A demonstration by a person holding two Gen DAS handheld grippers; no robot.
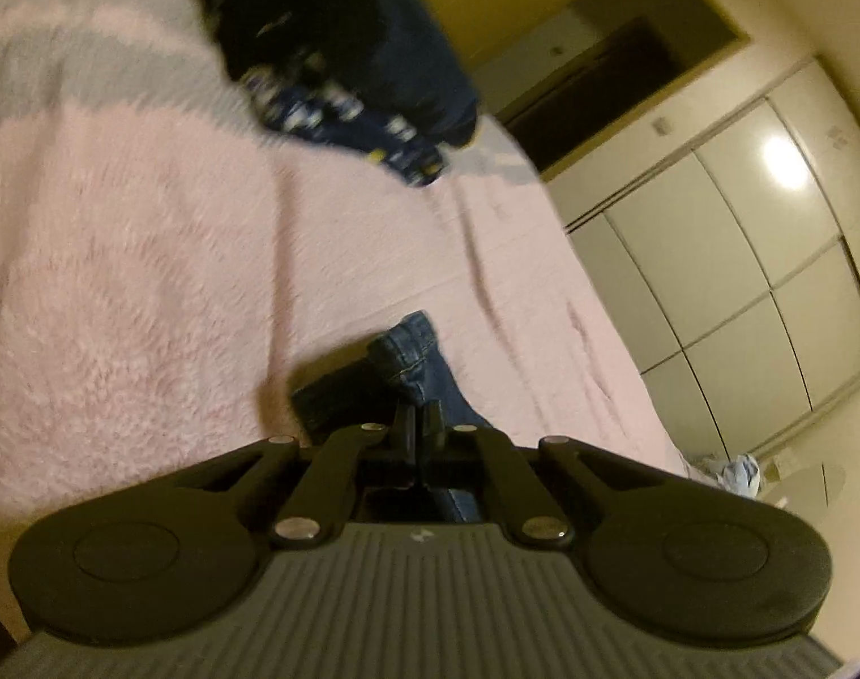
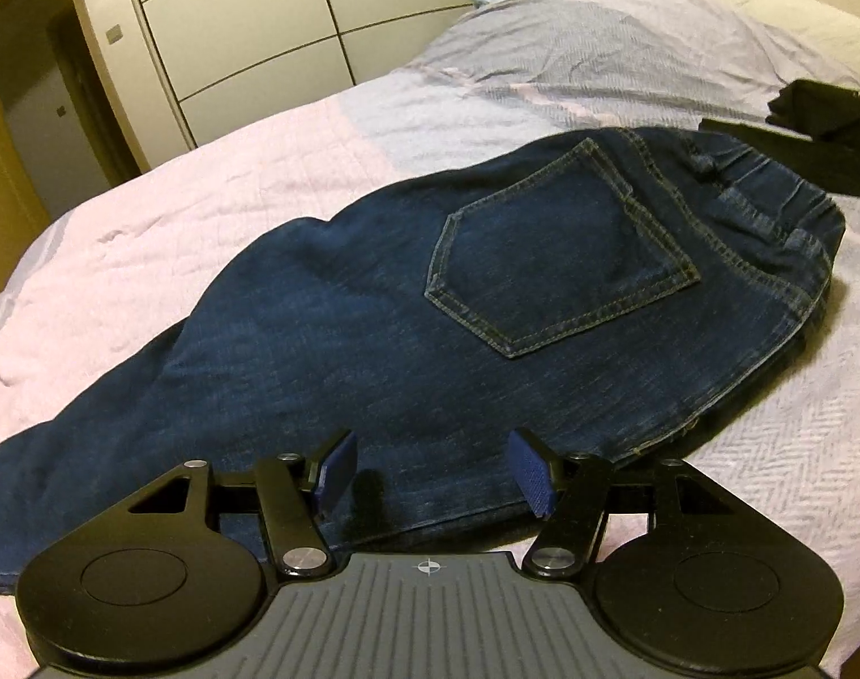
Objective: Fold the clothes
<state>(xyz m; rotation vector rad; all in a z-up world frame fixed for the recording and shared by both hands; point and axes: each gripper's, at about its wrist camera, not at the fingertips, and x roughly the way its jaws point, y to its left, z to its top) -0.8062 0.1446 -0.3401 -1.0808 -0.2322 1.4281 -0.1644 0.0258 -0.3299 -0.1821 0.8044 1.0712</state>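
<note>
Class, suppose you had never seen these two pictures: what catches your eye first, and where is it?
Dark blue denim jeans sprawl across the pink bedspread, back pocket up, before the open right gripper. The left gripper pinches a denim fold; a dark patterned clothes heap lies beyond.

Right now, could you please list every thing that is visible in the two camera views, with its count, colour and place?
jeans: one pair, dark blue, spread on the bed with a back pocket facing up; a hem is pinched in the left gripper.
dark clothes pile: one, navy and black with light print, at the far part of the bed; blurred.
black garment: one, black, beside the jeans' waistband.
bed cover: one, pink and grey, under all clothes.
wardrobe: one, cream panels, beside the bed.
doorway: one, dark, next to the wardrobe.
left gripper: one, black, shut on denim.
right gripper: one, black with blue pads, open over the jeans.
</note>
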